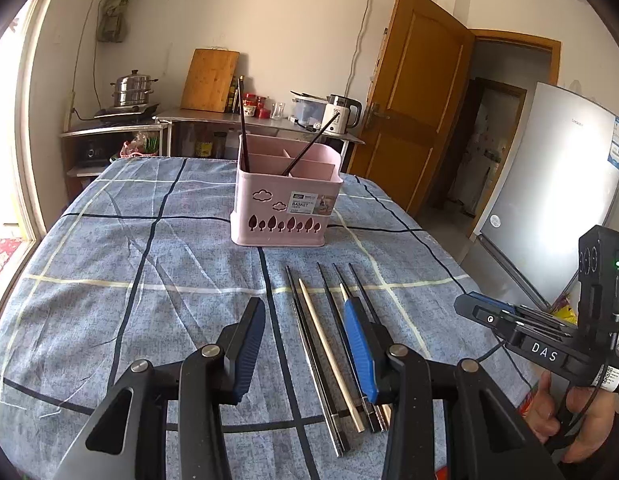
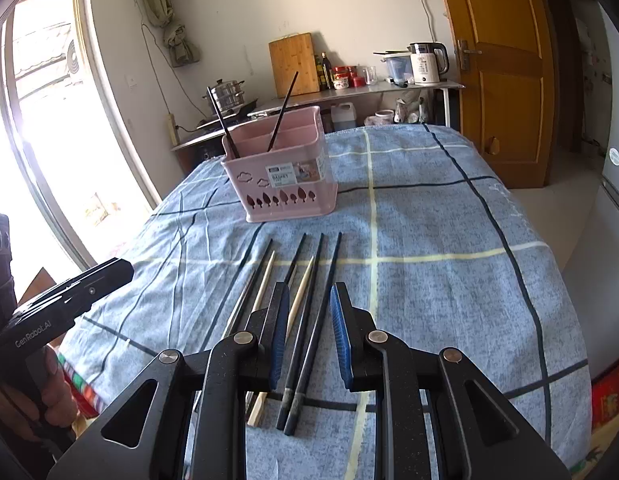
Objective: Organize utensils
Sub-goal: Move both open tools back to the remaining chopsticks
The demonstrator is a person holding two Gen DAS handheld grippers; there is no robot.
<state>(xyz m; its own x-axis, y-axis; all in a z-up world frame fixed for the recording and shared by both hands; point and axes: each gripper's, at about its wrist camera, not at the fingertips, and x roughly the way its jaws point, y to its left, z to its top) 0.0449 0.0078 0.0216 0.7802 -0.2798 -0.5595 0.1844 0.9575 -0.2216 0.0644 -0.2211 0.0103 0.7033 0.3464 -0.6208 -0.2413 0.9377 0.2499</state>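
Note:
A pink utensil basket [image 1: 285,204] stands on the blue checked tablecloth, with two dark chopsticks [image 1: 242,128] leaning in its compartments; it also shows in the right wrist view [image 2: 285,176]. Several loose chopsticks [image 1: 329,344], dark and pale, lie side by side in front of it, and show in the right wrist view [image 2: 305,320]. My left gripper [image 1: 305,324] is open above their near ends, empty. My right gripper [image 2: 309,312] is open, its fingers either side of the dark chopsticks. It shows from the side at the right edge of the left wrist view [image 1: 509,320].
The tablecloth [image 1: 129,280] covers the whole table. A counter [image 1: 261,120] behind holds a cutting board, jars, a kettle and a steamer pot. A wooden door [image 1: 413,100] and a fridge [image 1: 561,184] stand at the right, a window at the left.

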